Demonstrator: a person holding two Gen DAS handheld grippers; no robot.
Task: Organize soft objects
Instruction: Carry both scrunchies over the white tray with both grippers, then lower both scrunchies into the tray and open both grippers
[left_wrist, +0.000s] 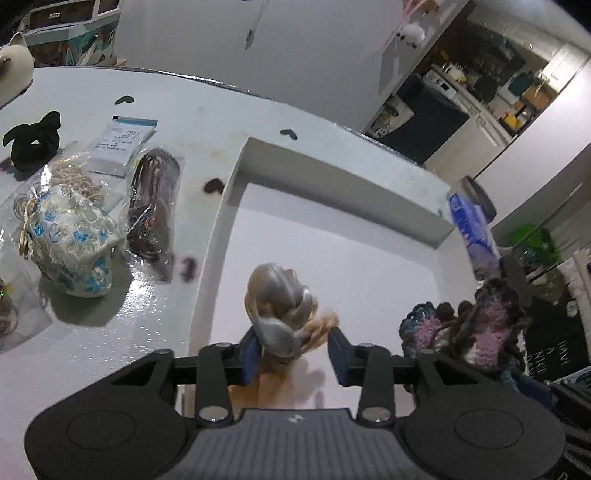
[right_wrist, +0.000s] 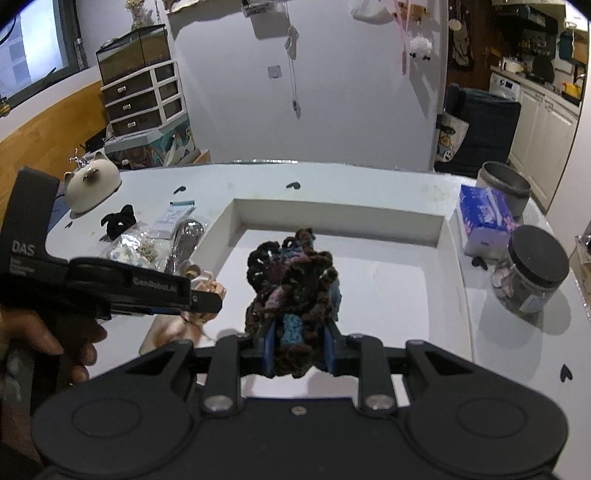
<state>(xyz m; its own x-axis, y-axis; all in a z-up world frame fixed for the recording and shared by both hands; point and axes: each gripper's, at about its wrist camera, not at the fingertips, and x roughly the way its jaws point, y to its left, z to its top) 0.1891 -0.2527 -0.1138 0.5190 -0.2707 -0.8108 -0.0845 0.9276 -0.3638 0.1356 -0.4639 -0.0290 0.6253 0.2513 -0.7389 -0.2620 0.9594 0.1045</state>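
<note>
Left gripper (left_wrist: 291, 354) fingers sitting open, silky grey-and-peach scrunchie (left_wrist: 282, 314) loose between them over shallow white tray (left_wrist: 332, 173). Right gripper (right_wrist: 299, 352) fingers clamping brown-pink-blue crochet piece (right_wrist: 291, 280). Risk: scrunchie snagging, crochet drooping, landing on it.

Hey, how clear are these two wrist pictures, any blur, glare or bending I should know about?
Left wrist view: the blue tissue pack at the right is motion-smeared, the plastic wrap beside the flowered pouch glares, and the white tray rim bends. Right wrist view: sharper, the crocheted piece reads clearly, and walls and table edge curve from fisheye distortion.
</note>
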